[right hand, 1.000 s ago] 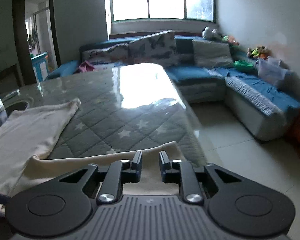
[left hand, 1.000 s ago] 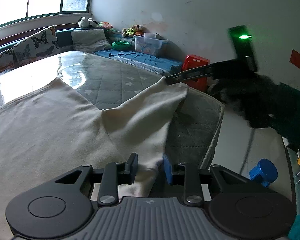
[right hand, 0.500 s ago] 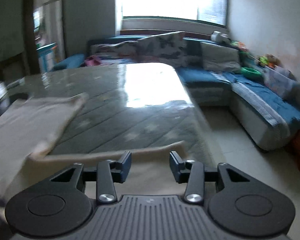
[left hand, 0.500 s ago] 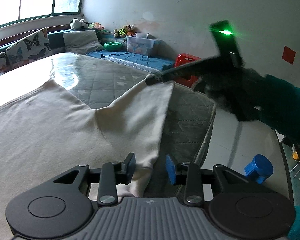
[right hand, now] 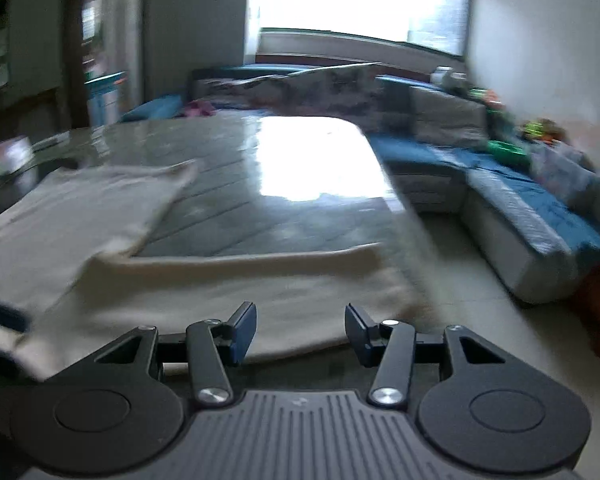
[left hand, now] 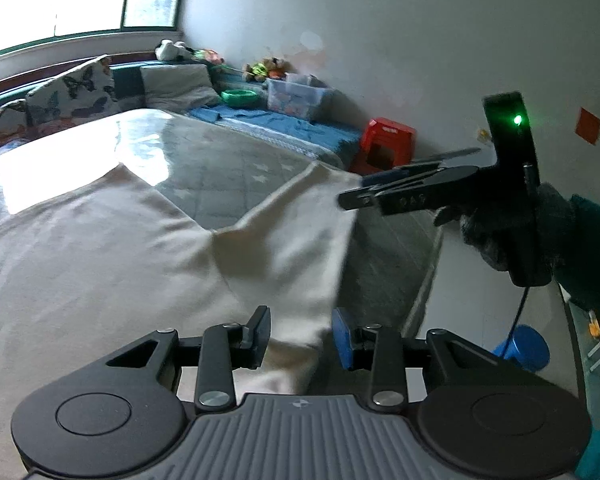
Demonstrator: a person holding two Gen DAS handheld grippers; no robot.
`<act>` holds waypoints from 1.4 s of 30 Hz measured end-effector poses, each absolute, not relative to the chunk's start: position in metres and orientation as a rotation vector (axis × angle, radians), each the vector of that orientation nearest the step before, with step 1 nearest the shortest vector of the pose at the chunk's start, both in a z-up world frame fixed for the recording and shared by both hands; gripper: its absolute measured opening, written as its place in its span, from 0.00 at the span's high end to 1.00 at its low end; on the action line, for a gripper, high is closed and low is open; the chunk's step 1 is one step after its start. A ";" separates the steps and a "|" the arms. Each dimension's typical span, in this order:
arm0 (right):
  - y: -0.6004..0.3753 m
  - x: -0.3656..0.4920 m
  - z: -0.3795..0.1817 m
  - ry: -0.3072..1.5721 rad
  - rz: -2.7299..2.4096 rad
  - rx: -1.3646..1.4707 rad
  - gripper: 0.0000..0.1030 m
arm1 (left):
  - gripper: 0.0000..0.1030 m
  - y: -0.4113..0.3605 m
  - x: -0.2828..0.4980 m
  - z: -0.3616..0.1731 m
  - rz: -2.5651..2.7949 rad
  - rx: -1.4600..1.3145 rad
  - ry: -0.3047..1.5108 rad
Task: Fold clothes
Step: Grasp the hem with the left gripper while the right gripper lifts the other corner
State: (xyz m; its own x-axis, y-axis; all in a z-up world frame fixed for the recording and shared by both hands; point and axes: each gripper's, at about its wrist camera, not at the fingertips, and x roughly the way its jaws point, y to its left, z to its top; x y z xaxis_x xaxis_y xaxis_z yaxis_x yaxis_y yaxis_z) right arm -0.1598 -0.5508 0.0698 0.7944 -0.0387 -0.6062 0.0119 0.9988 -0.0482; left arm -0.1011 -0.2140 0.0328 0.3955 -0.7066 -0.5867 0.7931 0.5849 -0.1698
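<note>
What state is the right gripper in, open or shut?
Open. The right gripper shows a wide gap between its fingers, with the cream garment lying flat beyond them, ungripped.

Daylight pours in from the window (right hand: 360,0) at the top centre of the right wrist view, blown out to white, and throws a hard glare patch on the glossy table (right hand: 312,160) (the left wrist view shows the same sheen at mid left). The room's edges sit dim. Motion blur smears the right wrist view; both frames bow at the corners.
</note>
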 end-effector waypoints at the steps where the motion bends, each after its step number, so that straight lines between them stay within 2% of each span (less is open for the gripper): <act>1: -0.559 -0.157 0.069 0.648 -0.066 -0.030 0.52 | 0.64 -0.213 -0.099 0.035 -0.944 0.138 0.664; 5: -0.583 -0.150 0.062 0.656 -0.132 0.062 0.53 | 0.64 -0.211 -0.091 0.041 -0.891 0.119 0.649; 9: -0.608 -0.143 0.054 0.661 -0.197 0.153 0.60 | 0.66 -0.213 -0.081 0.042 -0.842 0.104 0.655; 11: -0.607 -0.144 0.053 0.654 -0.195 0.151 0.68 | 0.66 -0.215 -0.077 0.042 -0.830 0.098 0.660; 13: -0.606 -0.144 0.053 0.649 -0.188 0.161 0.85 | 0.66 -0.219 -0.074 0.042 -0.830 0.099 0.661; 16: -0.608 -0.146 0.053 0.635 -0.186 0.174 0.93 | 0.64 -0.225 -0.071 0.041 -0.838 0.103 0.663; 27: -0.620 -0.178 0.074 0.521 -0.177 0.259 0.95 | 0.62 -0.247 -0.050 0.027 -0.860 0.082 0.699; 33: -0.621 -0.187 0.084 0.491 -0.173 0.282 0.95 | 0.56 -0.250 -0.043 0.021 -0.870 0.055 0.717; 42: -0.599 -0.198 0.129 0.407 -0.093 0.251 0.96 | 0.51 -0.193 -0.063 0.048 -0.843 -0.023 0.672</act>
State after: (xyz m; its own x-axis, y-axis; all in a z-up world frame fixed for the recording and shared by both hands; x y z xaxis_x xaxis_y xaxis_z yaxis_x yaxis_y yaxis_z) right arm -0.1981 -0.5988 0.1288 0.9145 -0.0391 -0.4028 0.1395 0.9648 0.2229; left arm -0.0630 -0.1934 0.0478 0.4729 -0.6961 -0.5402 0.6819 0.6774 -0.2759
